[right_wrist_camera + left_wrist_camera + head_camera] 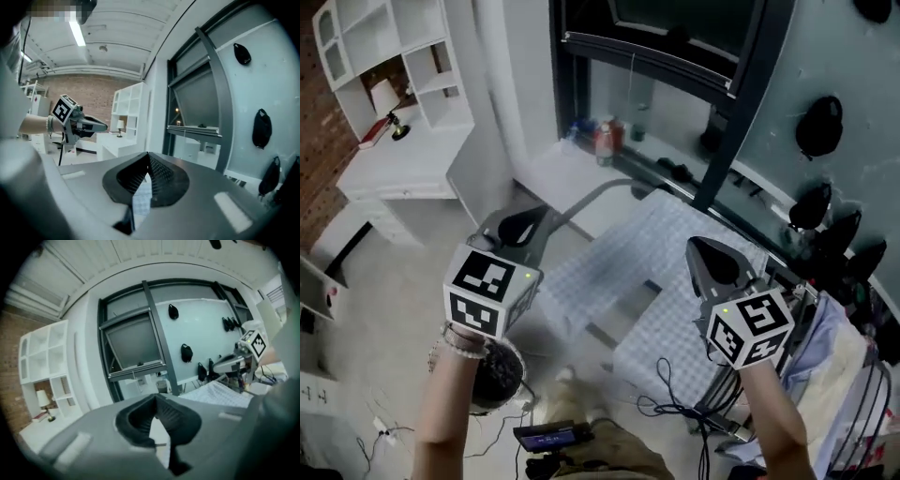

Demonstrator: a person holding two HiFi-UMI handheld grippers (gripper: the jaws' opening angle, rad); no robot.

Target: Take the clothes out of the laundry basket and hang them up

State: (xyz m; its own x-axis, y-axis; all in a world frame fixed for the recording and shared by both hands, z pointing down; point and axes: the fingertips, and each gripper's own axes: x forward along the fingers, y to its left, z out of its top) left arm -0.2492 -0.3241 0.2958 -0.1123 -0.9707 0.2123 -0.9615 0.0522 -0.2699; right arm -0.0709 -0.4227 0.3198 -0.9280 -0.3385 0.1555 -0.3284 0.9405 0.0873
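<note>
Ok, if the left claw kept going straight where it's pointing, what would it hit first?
Likely the dark window frame; the way there looks free, though depth is unclear.

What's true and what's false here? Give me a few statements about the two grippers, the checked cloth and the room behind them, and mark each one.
1. The left gripper and the right gripper are both shut on the pale blue-and-white checked cloth. True.
2. The checked cloth lies folded on the floor. False: it hangs spread out between the two grippers.
3. A small white table lamp stands on the white desk. True.
4. The pale glass panel by the dark window frame is bare. False: several black rounded objects sit on it.
</note>
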